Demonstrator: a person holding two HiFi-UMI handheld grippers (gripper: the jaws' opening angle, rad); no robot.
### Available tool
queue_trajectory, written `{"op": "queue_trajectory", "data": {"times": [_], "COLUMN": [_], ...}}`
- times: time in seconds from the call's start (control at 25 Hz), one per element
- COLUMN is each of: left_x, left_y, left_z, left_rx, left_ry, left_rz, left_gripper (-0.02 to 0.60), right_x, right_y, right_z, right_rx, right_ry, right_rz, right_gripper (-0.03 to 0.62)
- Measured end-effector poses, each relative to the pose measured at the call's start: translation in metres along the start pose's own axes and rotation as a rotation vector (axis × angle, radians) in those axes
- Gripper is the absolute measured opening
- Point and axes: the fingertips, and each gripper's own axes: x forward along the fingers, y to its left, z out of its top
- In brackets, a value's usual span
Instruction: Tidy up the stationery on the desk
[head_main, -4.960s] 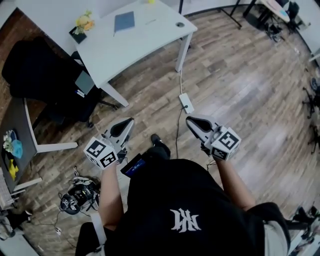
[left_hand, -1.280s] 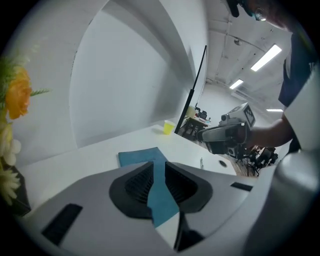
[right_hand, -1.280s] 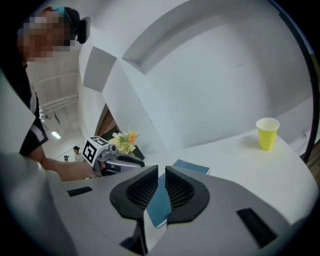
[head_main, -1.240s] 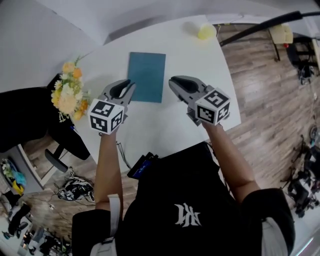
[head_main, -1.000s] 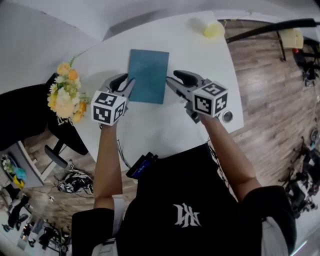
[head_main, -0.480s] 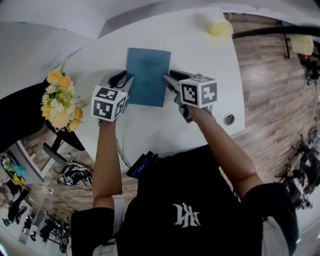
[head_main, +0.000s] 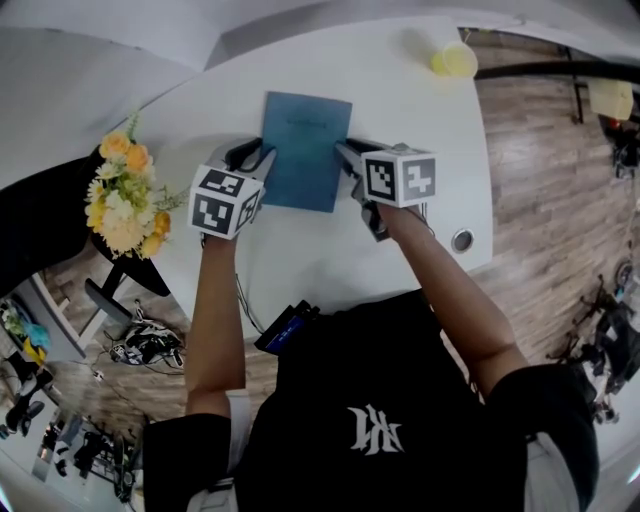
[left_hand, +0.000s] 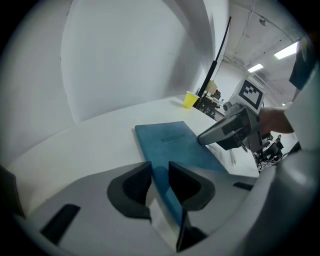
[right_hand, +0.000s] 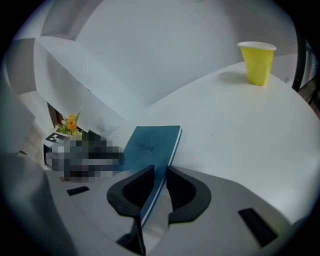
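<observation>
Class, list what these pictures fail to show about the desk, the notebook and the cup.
- Yellow cup: its contents; the right gripper view shows only its outside, and it is too small in the head view.
- Notebook: its gripped side edges, head view, covered by left tongs and right tongs.
- Beside the notebook, right gripper view: a mosaic patch hides it.

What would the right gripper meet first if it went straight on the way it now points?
The notebook: its edge sits between the jaws of the right gripper, so it would slide further onto it. Beyond, probably only bare desk.
</observation>
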Motion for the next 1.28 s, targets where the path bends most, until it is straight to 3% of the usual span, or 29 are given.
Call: {"op": "queue_trajectory", "data": {"times": [0.28,0.56,0.92,1.12,1.28], "left_x": [0.0,-0.013,-0.034,-0.038,-0.043], "left_y": [-0.005,-0.028,-0.065,-0.092,-0.114], "left_z": [0.0,-0.029,-0.087,-0.109,-0.129], "left_rx": [0.006,-0.009,-0.02,-0.035,-0.022], "left_ry": [0.014,0.075,0.122,0.137,0.172], "left_rz": [0.01,-0.022,-0.049,-0.071,-0.061], "left_gripper": [0.101,0.089,0.077,0.069,0.067], "right_x": [-0.002,-0.007,-0.016,-0.03,-0.041], "right_y": [-0.002,0.002,0.017,0.015,0.015], "right_z": [0.002,-0.014,-0.067,-0.096,-0.124], "right_rx": [-0.04,-0.158,-0.325,-0.476,-0.501], "right_ry": [0.022,0.094,0.222,0.26,0.291], "right_rz": [-0.005,-0.013,-0.029,-0.044,-0.027], "right_gripper": [0.094,0.091,0.091,0.092,0.092]}}
